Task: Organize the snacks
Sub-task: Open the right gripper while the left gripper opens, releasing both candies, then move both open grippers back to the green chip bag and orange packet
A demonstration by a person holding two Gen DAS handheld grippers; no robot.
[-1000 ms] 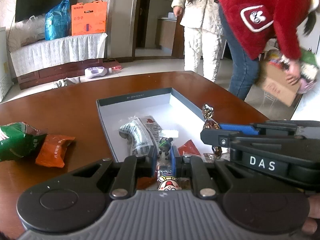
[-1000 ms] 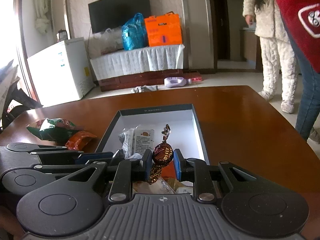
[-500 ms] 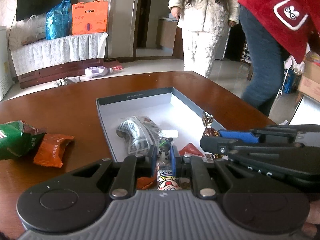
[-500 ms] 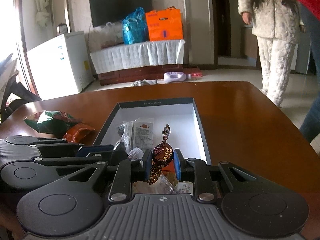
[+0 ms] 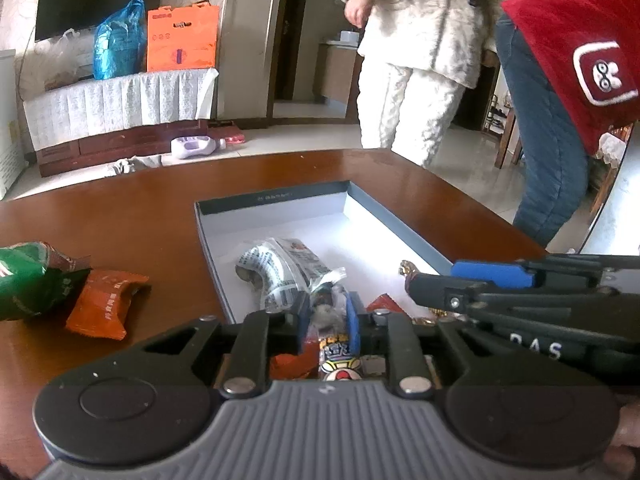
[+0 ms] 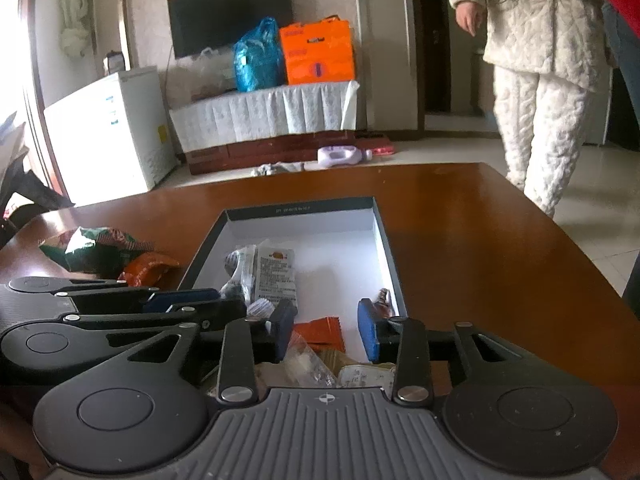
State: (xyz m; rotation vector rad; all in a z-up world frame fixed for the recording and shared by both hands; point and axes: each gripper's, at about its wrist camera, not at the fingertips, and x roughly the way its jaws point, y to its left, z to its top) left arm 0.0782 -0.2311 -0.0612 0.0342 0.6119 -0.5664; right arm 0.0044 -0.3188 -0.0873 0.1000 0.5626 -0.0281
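On the left, two loose packets, the green bag (image 5: 30, 276) and the orange pack (image 5: 104, 304), lie on the worktop (image 5: 132, 216) outside the box (image 5: 280, 197); we judge they are yet to be sorted. Our left tool (image 5: 327, 316) is clamped on a clear-wrapped snack (image 5: 332, 300) low over the near end of the box. If its grip loosens too high, the slippery wrapper could slide off the pile or over the wall. The two tools sit close together, so a careless swing could knock them.

Our right tool (image 6: 328, 330) has its jaws spread, empty, above the snacks in the box. The candy (image 6: 382, 304) lies against the right wall beside its right finger, which could drag it out on lifting.

The worktop is glossy brown wood with a curved edge. Beyond it are a tiled floor, a cloth-covered cabinet (image 6: 264, 114), a television (image 6: 228, 10), and two people (image 5: 416, 40) standing near, who might bump us.
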